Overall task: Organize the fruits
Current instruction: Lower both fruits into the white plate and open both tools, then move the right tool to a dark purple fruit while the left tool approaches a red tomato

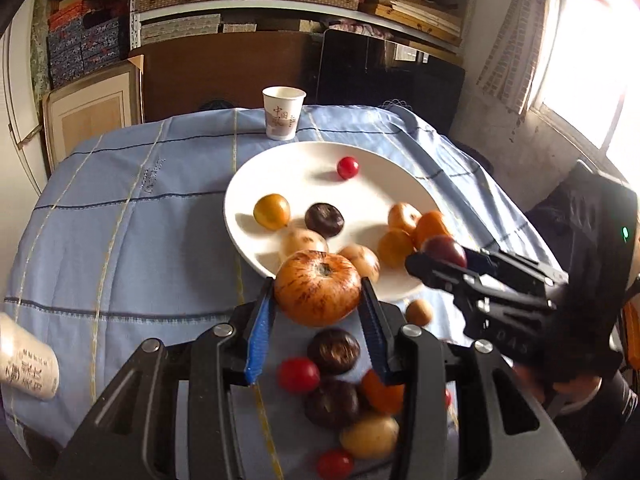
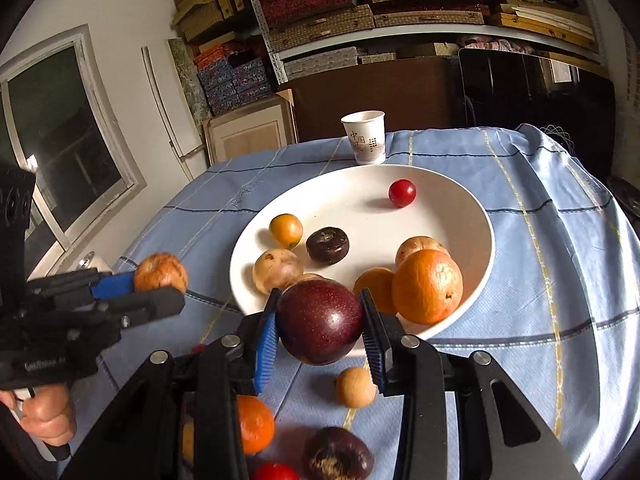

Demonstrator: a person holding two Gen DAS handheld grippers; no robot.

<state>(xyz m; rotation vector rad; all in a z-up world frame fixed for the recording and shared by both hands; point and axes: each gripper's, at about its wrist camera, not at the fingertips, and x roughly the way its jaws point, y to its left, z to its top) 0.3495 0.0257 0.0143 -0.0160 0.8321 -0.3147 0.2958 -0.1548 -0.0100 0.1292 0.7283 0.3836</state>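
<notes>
My left gripper (image 1: 318, 302) is shut on a striped orange-brown fruit (image 1: 317, 288), held above the near rim of the white plate (image 1: 280, 164). The right gripper (image 2: 320, 330) is shut on a dark red plum (image 2: 320, 322), also raised at the plate's near edge. Each gripper shows in the other's view: the right gripper (image 1: 438, 258) at the right with the plum (image 1: 446, 249), the left gripper (image 2: 160, 280) at the left with the striped fruit (image 2: 161, 271). The plate (image 2: 440, 188) holds several fruits, among them a red cherry tomato (image 2: 402, 193) and a big orange (image 2: 427, 286).
Loose fruits lie on the blue checked cloth (image 1: 120, 240) below the grippers: a dark one (image 1: 334, 350), a red tomato (image 1: 298, 375), a yellow one (image 1: 370, 436), a small tan ball (image 2: 355, 386). A paper cup (image 1: 283, 112) stands behind the plate. A white bottle (image 1: 28, 360) lies at left.
</notes>
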